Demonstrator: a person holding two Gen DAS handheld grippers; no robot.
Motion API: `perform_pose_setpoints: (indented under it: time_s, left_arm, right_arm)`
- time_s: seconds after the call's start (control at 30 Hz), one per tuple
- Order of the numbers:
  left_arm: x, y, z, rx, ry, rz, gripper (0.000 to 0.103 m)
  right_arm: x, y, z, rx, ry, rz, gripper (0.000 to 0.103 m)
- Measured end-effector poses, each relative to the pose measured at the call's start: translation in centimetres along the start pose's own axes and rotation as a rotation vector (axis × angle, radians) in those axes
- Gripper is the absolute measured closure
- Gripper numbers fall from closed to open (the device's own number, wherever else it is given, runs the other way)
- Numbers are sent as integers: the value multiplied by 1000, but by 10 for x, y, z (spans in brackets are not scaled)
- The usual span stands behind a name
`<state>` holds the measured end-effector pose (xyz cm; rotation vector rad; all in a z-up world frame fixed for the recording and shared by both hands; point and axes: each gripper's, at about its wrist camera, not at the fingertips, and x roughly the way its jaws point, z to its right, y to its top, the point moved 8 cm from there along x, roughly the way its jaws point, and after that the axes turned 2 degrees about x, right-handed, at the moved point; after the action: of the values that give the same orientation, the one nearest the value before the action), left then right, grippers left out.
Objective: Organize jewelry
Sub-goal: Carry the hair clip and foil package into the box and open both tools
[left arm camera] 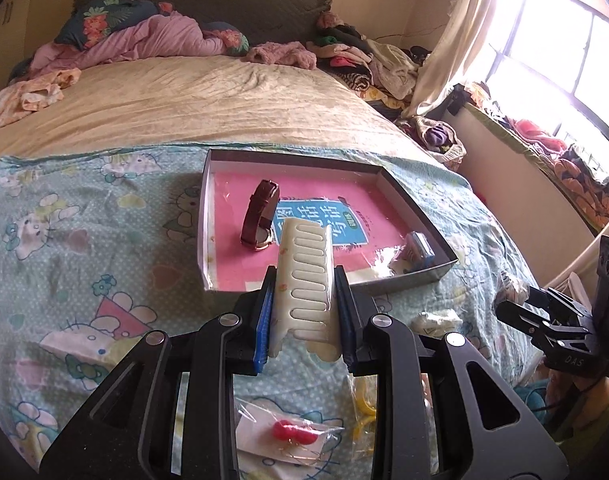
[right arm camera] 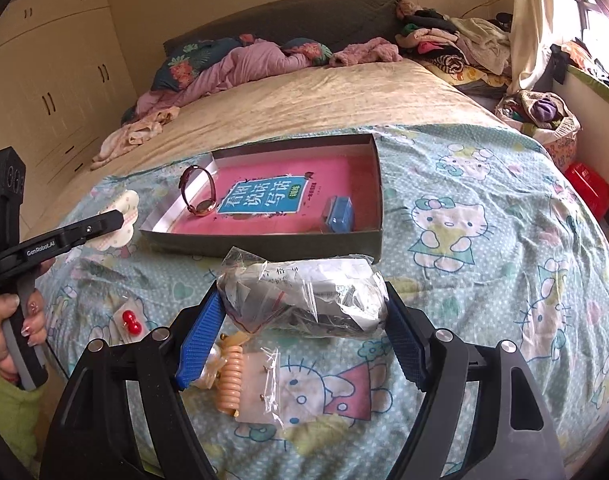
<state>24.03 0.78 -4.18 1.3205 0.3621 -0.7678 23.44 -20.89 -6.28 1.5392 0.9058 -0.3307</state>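
My left gripper (left arm camera: 304,280) is shut on a cream comb-like hair clip (left arm camera: 304,276), held above the near edge of a shallow dark box (left arm camera: 408,200). The box is lined with a pink book and holds a brown-strap watch (left arm camera: 260,220) and a small blue case (left arm camera: 420,248). In the right wrist view my right gripper (right arm camera: 304,300) grips a clear plastic bag (right arm camera: 304,300) of small items just in front of the box (right arm camera: 264,242). The left gripper (right arm camera: 116,220) shows at the left, a hand on its handle. Red bead earrings (right arm camera: 130,322) and a peach coil tie (right arm camera: 228,376) lie on the bedspread.
Everything sits on a Hello Kitty bedspread (right arm camera: 464,280) at the foot of a bed. Clothes are piled by the headboard (right arm camera: 444,40). A clear packet of stud earrings (right arm camera: 264,384) lies under the right gripper. A basket of clothes (right arm camera: 540,116) and a red object (right arm camera: 586,188) stand on the right.
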Motion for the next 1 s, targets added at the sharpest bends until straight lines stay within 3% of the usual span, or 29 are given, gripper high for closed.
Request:
perform_pose_setpoints:
  time_s: [0.63,1.0]
  left_arm:
    - [64,15,-26,9,79,-54,84]
    - [86,19,-42,-13,114,-74,83]
  right_arm:
    - [41,47,-22,-94,-7,5,28]
    - [82,55,-21,-134,-23,-52,28]
